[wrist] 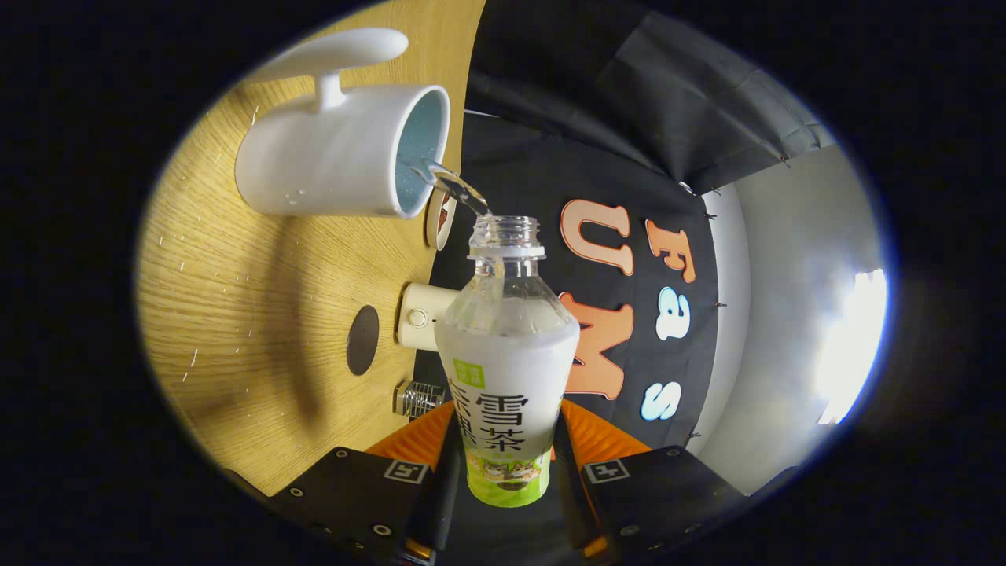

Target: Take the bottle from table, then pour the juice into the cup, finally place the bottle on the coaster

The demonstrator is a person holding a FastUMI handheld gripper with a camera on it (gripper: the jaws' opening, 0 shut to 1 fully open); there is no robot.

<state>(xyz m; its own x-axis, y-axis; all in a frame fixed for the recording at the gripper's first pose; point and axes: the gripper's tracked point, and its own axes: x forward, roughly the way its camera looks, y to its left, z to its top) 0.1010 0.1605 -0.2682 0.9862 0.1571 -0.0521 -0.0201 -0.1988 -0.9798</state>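
Observation:
My gripper (pixel 504 464) is shut on a clear plastic bottle (pixel 507 346) with a white and green label, held between the fingers and tipped over sideways. The open neck (pixel 504 232) points toward a white mug (pixel 338 157) with a blue inside that stands on the wooden table (pixel 236 314). A thin stream of clear liquid (pixel 456 187) runs from the bottle's mouth into the mug. A dark round coaster (pixel 362 339) lies on the table beyond the fingers, apart from the mug.
A small white cylinder (pixel 420 316) and a shiny metal object (pixel 416 398) stand at the table's far edge near the coaster. A small round dish (pixel 442 220) sits just behind the mug. Black cloth hangs behind the table.

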